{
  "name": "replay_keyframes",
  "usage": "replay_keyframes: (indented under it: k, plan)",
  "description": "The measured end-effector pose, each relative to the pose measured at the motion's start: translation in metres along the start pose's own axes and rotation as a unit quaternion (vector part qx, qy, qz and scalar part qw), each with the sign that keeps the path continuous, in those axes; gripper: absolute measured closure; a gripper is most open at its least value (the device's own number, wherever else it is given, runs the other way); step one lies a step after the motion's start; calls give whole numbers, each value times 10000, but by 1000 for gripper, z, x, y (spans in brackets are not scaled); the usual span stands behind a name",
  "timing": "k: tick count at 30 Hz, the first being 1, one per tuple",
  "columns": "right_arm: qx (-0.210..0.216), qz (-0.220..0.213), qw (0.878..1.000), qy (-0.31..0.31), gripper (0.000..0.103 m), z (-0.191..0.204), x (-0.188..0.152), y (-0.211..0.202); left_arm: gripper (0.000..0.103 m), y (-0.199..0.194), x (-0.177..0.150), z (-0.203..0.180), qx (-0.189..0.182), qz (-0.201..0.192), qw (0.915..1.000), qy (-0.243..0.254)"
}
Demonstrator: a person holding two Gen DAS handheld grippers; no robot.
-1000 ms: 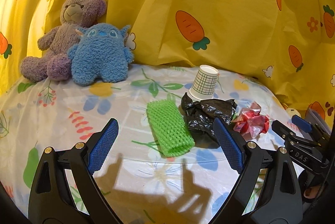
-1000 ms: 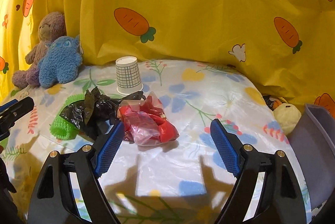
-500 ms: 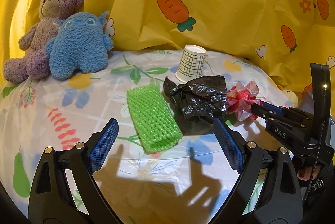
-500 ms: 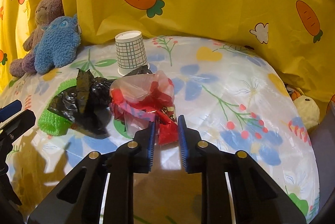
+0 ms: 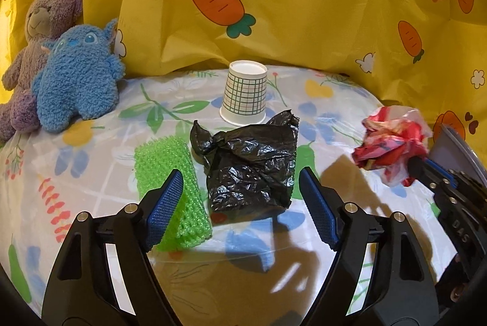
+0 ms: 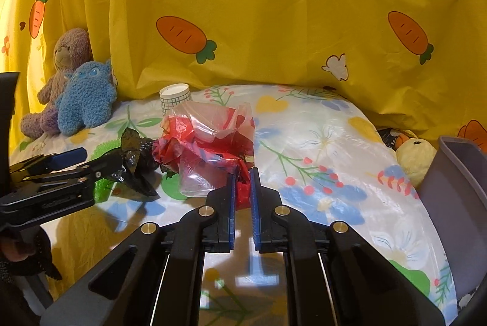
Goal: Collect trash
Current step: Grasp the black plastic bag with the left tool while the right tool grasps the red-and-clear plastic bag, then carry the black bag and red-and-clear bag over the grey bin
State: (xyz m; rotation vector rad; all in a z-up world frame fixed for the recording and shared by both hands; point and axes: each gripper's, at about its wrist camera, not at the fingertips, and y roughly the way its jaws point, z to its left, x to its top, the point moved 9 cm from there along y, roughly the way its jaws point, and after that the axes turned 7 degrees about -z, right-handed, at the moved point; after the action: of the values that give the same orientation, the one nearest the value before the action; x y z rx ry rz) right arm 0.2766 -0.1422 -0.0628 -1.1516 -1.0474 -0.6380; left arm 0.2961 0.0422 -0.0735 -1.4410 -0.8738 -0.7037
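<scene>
Yellow curtain (image 5: pixel 304 21) printed with carrots, hanging behind a table (image 5: pixel 91 173) under a flowered cover. Grey bin (image 6: pixel 456 204) at the table's right edge, rim tilted toward the table. Purple teddy bear (image 5: pixel 45 18) and blue soft toy (image 5: pixel 79 79) seated together at the far left, touching. Black plastic bag (image 5: pixel 252 167), crumpled, at the table's middle, a twisted tail pointing up and left. Green mesh sleeve (image 5: pixel 170 170) just left of it, touching its edge, long axis running from the near edge toward the curtain. Paper cup (image 5: pixel 245 96) upside down behind the bag, base up, rim on the cover. Red and clear wrapper (image 6: pixel 210 140), bunched with no clear long axis, lifted clear of the cover at the right. Right gripper (image 6: pixel 242 173) clenched on the wrapper's lower edge, jaws closing with red film pinched between them. Left gripper (image 5: pixel 240 192) spread wide over the black bag, jaws closing, pads not pressing on it; the left pad overlaps the green sleeve in the left wrist view
</scene>
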Motion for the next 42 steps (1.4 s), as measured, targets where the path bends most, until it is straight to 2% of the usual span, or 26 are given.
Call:
replay_keyframes:
  k: [1,3,5,9,11,18,28,42]
  plan:
    - [2,-15,10000,23,93,-3,-1,-4,33,5,-1,0,36,75,10000,18]
    - [-11,-23,10000,60,93,-8,-3,-10,49,16,-6,-2,10,258,9997,6]
    - [-23,-29,10000,77,93,-11,-6,-15,60,23,-11,-4,8,395,9992,-9]
    - [-68,-67,9999,114,93,-18,-9,-24,93,21,-11,-10,-219,316,9992,-77]
    - [-85,-117,9998,146,93,-20,-8,-29,98,14,-7,-15,-259,186,9995,-38]
    - [-87,-268,9994,198,93,-25,-5,-46,100,-39,13,-26,-747,-462,9958,-247]
    - [-115,-531,9984,150,93,-27,3,-80,100,-104,32,-64,-1086,-1020,9888,26]
    - [-528,-826,9945,356,93,-70,7,-129,100,-134,34,-129,-1524,-1173,9803,445]
